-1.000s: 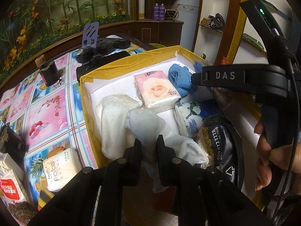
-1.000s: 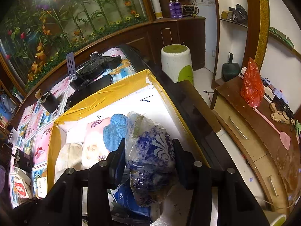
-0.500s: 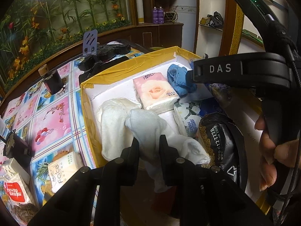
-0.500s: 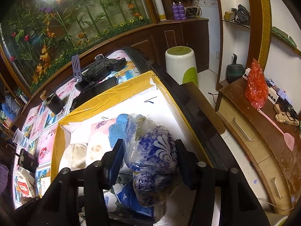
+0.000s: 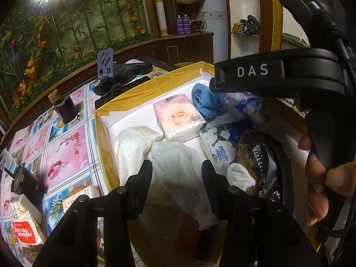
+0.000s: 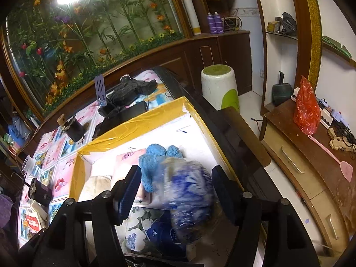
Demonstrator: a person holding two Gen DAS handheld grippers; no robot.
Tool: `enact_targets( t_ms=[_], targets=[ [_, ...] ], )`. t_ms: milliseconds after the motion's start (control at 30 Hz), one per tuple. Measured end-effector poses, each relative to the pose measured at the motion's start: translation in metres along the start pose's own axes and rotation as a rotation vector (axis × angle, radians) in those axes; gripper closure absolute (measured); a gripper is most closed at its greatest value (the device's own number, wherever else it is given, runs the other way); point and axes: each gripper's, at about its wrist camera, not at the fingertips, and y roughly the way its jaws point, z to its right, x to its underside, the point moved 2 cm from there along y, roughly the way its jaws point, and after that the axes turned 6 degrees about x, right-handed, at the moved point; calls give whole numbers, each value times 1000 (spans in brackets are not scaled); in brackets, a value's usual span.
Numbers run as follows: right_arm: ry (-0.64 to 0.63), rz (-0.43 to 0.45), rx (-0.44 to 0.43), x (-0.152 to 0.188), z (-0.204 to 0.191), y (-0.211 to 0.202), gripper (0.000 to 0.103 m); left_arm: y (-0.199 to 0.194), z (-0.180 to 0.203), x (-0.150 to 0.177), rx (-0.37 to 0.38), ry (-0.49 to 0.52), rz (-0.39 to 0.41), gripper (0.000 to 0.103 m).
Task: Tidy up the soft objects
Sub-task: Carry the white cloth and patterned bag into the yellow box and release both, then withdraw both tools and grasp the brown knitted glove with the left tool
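A yellow-taped white box [image 5: 142, 93] holds soft things: two white cloths [image 5: 133, 142], a pink tissue pack [image 5: 178, 115], a blue knit piece [image 5: 204, 102], a floral tissue pack [image 5: 218, 146] and a black packet [image 5: 260, 164]. My left gripper [image 5: 176, 173] is open, its jaws either side of the near white cloth [image 5: 180, 169], which lies loose on the pile. My right gripper [image 6: 175, 191] is open above the box [image 6: 138, 120]; the blue-and-white bagged bundle [image 6: 189, 195] sits blurred between its jaws, over the floral pack [image 6: 142, 229]. The blue knit piece [image 6: 155, 155] lies just beyond.
Left of the box, the patterned tablecloth [image 5: 64, 146] carries a black spool [image 5: 65, 109], tissue packs [image 5: 24, 231] and black gear [image 5: 124, 73]. A white-green stool [image 6: 219, 86] and a wooden cabinet [image 6: 311, 155] with a red bag stand to the right.
Both grippers opened. The left let go of the white cloth, which stays on the pile. The right released the blue-and-white bundle, which looks blurred and lower in the box.
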Motion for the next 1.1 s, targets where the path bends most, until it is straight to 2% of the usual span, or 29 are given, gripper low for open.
enact_targets(
  t_ms=[233,633,900,1000,1100],
  targets=[
    [12,34,-11,-1,-1,-9,32,-4,0,-1,-1,4,17,52],
    [69,141,-36,-3,6,-37,29,-8,1,-1,-5,7,31,50],
    [54,155,-87,4,3,-59,29,-23,1,-5,10,4,73,40],
    [25,152,-80,9,5,-70,29,-33,0,-7,21,-6,102,35],
    [21,151,-66,14,11,-83,29,-41,-2,-9,25,-15,123,35]
  ],
)
